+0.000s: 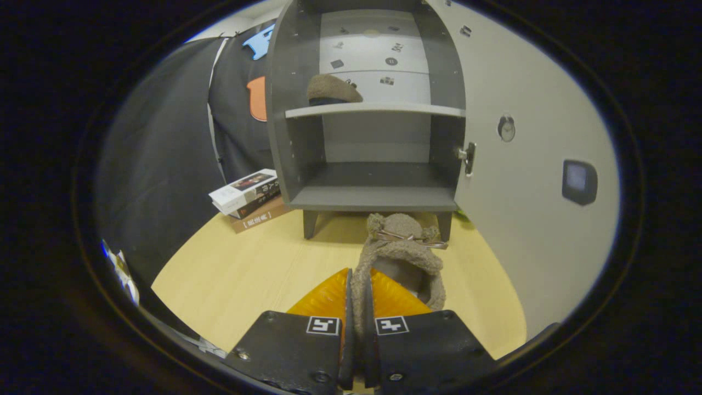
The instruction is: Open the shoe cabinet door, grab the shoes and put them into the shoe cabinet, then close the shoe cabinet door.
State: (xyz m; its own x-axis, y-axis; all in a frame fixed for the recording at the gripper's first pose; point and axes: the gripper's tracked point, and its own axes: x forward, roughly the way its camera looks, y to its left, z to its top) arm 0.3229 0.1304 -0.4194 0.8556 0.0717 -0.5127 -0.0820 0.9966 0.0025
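My gripper (359, 299) is shut on the heel rim of a fuzzy brown slipper (403, 249), which points ahead toward the grey shoe cabinet (378, 195). The slipper has a small bow on its toe and hangs just in front of the cabinet's lower compartment. The cabinet stands open, its pale door (526, 164) swung out to the right with a handle (468, 158) at its edge. A second brown slipper (333, 89) rests on the left of the upper shelf (373, 109). The lower compartment holds nothing.
A stack of books (249, 198) lies on the light wooden table (247, 274) left of the cabinet, against the black cloth wall (164, 153). The open door bounds the space on the right.
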